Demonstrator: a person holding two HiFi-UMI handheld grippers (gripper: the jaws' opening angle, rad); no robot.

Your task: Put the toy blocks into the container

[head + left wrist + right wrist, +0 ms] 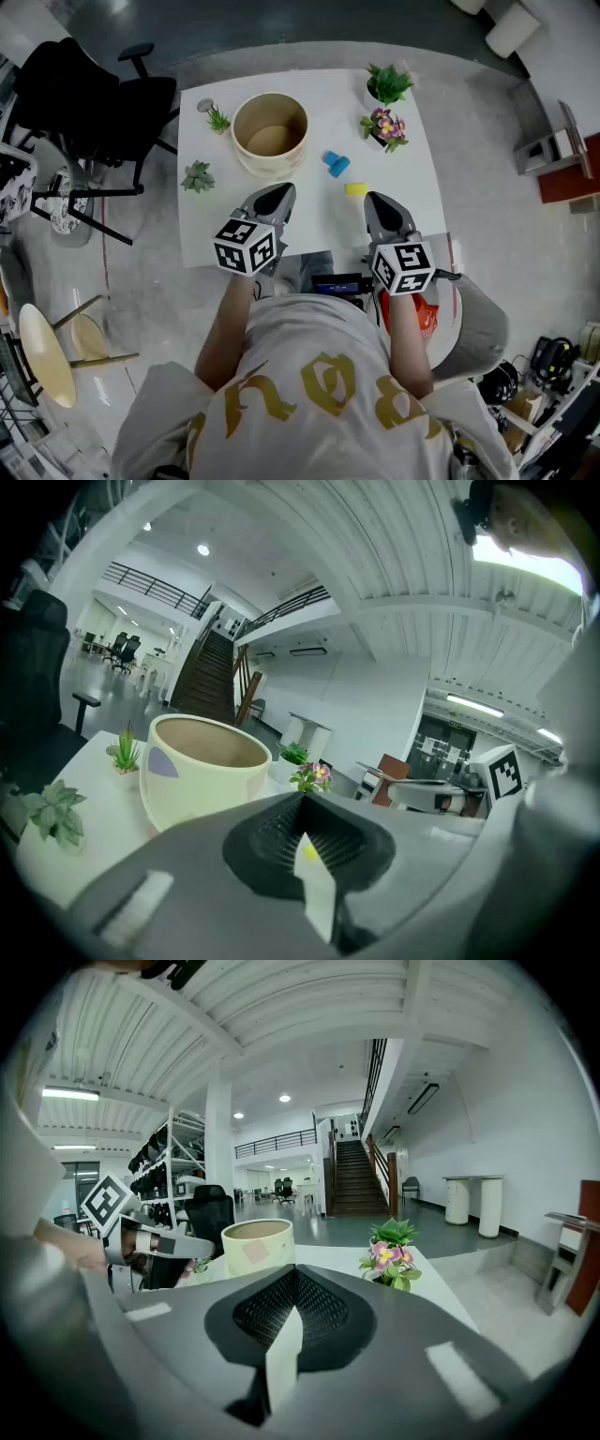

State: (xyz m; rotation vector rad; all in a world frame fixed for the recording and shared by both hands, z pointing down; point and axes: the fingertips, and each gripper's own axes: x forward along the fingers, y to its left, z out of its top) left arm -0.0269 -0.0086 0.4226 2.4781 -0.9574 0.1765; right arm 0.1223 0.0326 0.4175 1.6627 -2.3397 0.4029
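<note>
Two empty grippers at the near edge of the table [309,220]
The left gripper [277,192] and the right gripper [378,199] have their jaws pressed together on nothing. The blue block [336,164] and the yellow block [356,189] lie on the table, right of the container [272,167].

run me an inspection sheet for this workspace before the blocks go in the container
surface: white square table, mostly bare
job's things: cream round container looks empty; blue block and yellow block lie on the table beside it, not touching it
clutter: four small potted plants near the far and left edges
grippers: left gripper and right gripper both shut, holding nothing, above the near edge
cables: nothing seen
surroundings: black office chair left of the table, on a grey floor
</note>
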